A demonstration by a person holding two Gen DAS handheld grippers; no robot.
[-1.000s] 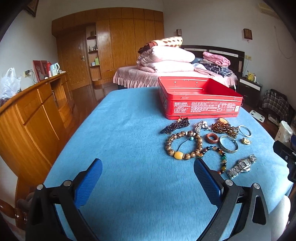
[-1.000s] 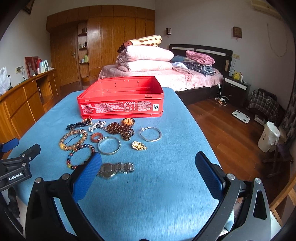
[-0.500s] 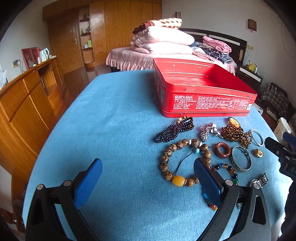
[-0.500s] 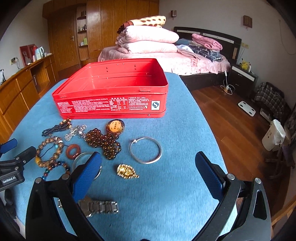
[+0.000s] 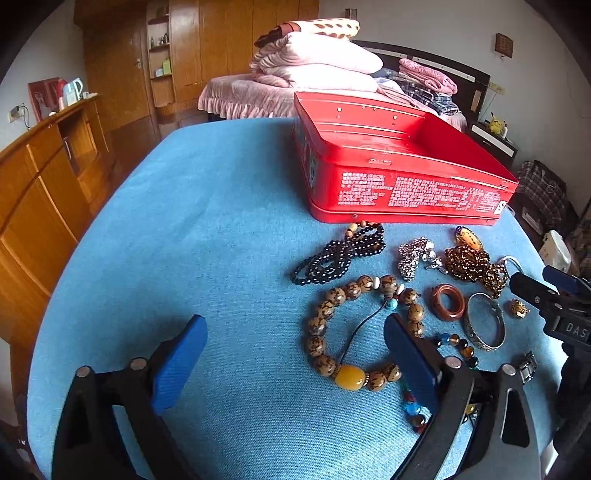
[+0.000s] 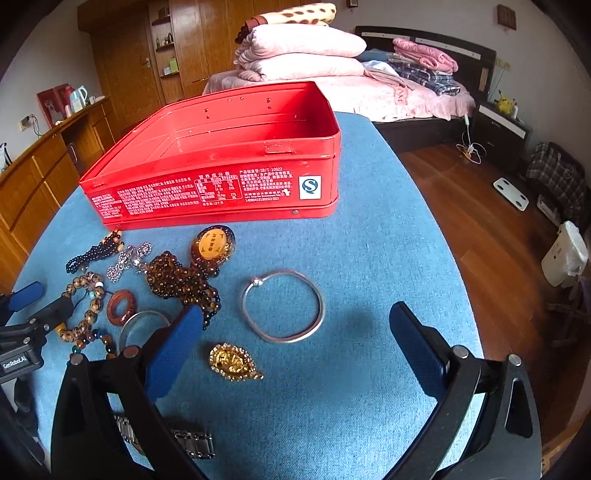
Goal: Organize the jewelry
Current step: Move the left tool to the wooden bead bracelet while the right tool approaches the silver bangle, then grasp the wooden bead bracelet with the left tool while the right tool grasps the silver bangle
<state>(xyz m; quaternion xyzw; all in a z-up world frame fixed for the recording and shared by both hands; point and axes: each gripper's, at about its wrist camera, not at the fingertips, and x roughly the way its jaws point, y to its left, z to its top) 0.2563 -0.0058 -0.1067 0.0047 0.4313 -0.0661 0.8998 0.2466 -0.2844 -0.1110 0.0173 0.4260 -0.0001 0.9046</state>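
Jewelry: bead bracelet (image 5: pixel 354 332), silver bangle (image 6: pixel 282 304), gold brooch (image 6: pixel 234 362) lie loose before red tin (image 6: pixel 221 184).
Left gripper (image 5: pixel 295 358): jaws apart, empty.
Right gripper (image 6: pixel 295 343): jaws apart, empty, bangle between.

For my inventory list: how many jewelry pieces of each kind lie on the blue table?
Beaded strands: 4
Metal bangles: 2
Red-brown ring: 1
Gold pendant: 1
Rhinestone piece: 1
Watch: 1
Total: 10

Bedroom: wooden wardrobe (image 5: pixel 122 62) far left, bed (image 6: pixel 369 92) with folded bedding far, wood floor (image 6: pixel 480 221) right, white walls (image 6: pixel 424 18).
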